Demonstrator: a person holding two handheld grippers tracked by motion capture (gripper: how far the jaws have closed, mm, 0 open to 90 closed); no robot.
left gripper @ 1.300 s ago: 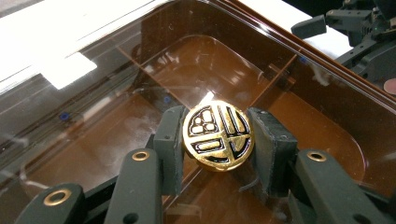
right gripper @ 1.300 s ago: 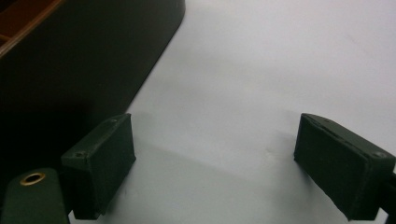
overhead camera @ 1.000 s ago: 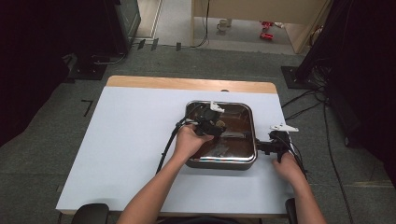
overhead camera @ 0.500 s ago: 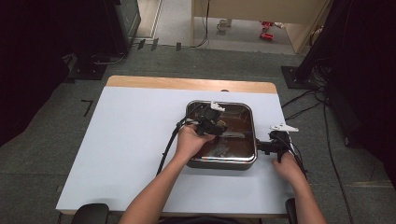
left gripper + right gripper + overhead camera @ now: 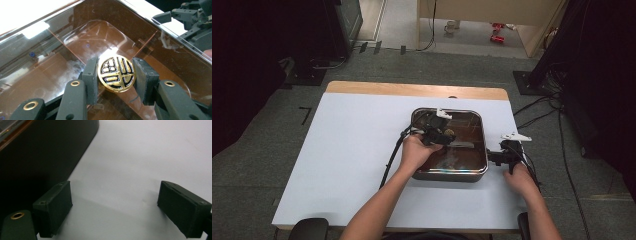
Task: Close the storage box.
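Gold medallion (image 5: 116, 73) with black emblem, clamped edgewise between left gripper (image 5: 115, 80) pads, held above glossy brown floor of metal tray (image 5: 450, 172) on white table (image 5: 352, 150). We read no legible writing on its face. Right gripper (image 5: 115, 206) spread wide, holding nothing, over bare table just right of tray's dark outer wall.

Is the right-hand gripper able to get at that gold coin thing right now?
Probably not directly. The gold coin is already clamped in the left gripper, inside the metal tray. The right gripper sits open outside the tray's wall, over the table.
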